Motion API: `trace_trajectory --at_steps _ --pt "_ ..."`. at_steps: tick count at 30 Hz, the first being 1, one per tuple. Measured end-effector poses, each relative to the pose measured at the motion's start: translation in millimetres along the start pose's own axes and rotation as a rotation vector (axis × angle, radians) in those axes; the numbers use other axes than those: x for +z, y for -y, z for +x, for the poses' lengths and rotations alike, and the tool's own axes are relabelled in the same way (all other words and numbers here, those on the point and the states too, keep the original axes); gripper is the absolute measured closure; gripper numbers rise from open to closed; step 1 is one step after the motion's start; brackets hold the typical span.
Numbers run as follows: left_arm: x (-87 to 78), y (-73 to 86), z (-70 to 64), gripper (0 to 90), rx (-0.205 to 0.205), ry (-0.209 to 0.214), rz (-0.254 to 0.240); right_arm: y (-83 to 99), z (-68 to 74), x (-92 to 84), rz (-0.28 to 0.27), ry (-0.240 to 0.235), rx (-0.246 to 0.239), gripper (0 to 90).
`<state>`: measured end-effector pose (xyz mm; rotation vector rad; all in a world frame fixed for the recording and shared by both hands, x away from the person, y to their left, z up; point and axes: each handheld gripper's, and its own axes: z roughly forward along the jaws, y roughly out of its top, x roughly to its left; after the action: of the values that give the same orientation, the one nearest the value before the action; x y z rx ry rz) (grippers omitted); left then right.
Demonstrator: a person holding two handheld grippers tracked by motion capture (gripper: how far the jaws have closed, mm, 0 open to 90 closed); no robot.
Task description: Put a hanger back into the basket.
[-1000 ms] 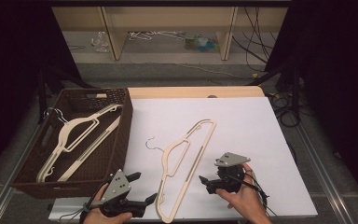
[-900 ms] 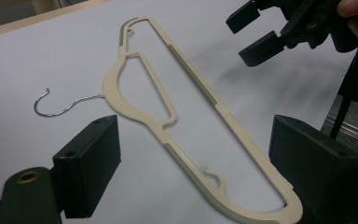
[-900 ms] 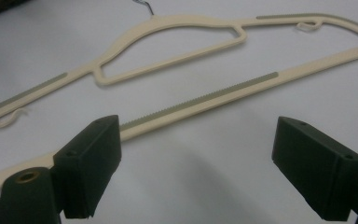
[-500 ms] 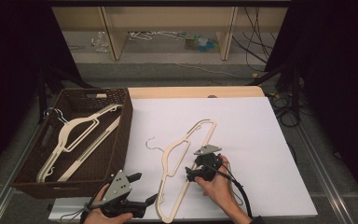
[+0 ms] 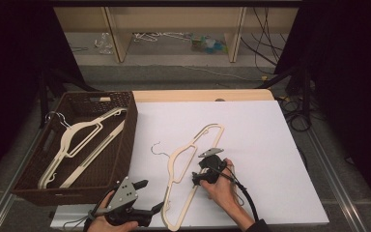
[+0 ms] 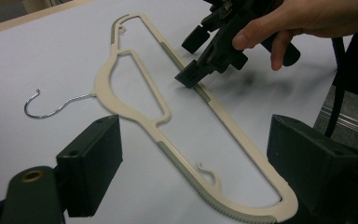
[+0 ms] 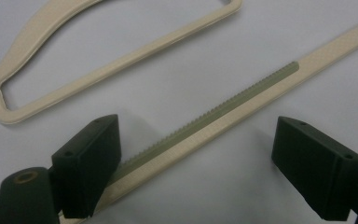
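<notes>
The cream hanger (image 5: 188, 166) lies flat on the tabletop (image 5: 270, 145), just right of the basket (image 5: 125, 140). The right tool (image 5: 196, 180) straddles its bar, jaws apart; the left tool (image 5: 147, 198) waits open nearby. Grasping and lifting remain.

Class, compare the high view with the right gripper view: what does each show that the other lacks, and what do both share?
High view alone: the brown basket holding two hangers, the left gripper, the shelf behind the table, the table hanger's wire hook.
Right gripper view alone: the ridged grey strip on the hanger's bar, seen close between open jaws.
Both: the cream hanger on the white table.
</notes>
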<state>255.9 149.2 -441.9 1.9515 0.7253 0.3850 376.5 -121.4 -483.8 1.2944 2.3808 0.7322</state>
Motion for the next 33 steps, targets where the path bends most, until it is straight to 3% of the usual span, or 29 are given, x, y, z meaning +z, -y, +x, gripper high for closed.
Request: trace_trajectory --at_steps 6,7,13,14,20,21,25,30,33 --pt "0.3 0.1 -0.1 18.6 0.01 -0.004 0.007 -0.7 0.4 -0.1 0.008 -0.02 0.022 18.8" --pt "0.5 0.1 -0.1 18.7 0.009 -0.004 0.008 -0.7 0.7 0.2 0.013 -0.021 0.001 19.4" --pt "-0.5 0.0 0.6 19.2 0.015 -0.005 0.006 -1.4 1.1 -1.7 0.03 -0.038 -0.002 23.1" --pt "-0.7 0.2 0.5 19.2 0.008 -0.007 0.007 -1.8 -1.2 -2.1 0.039 -0.045 -0.025 24.1" --pt "-1.7 0.0 0.2 19.4 0.013 -0.006 0.004 -3.4 -7.5 -7.6 0.09 -0.071 -0.045 33.8" --pt "-1.6 0.1 0.1 19.5 0.014 -0.006 0.004 -3.6 -10.7 -8.3 0.092 -0.079 -0.064 36.4" --pt "-1.6 0.0 0.0 19.6 0.012 -0.003 0.002 -2.5 -23.3 -13.6 0.13 -0.103 -0.063 45.9" --pt "-0.7 0.3 -0.5 19.8 0.013 -0.002 0.009 -1.7 -38.7 -19.8 0.199 -0.143 -0.016 45.2" --pt "0.3 0.5 -1.2 19.9 0.012 0.0 0.015 -3.4 -39.4 -21.8 0.261 -0.166 -0.001 37.2"
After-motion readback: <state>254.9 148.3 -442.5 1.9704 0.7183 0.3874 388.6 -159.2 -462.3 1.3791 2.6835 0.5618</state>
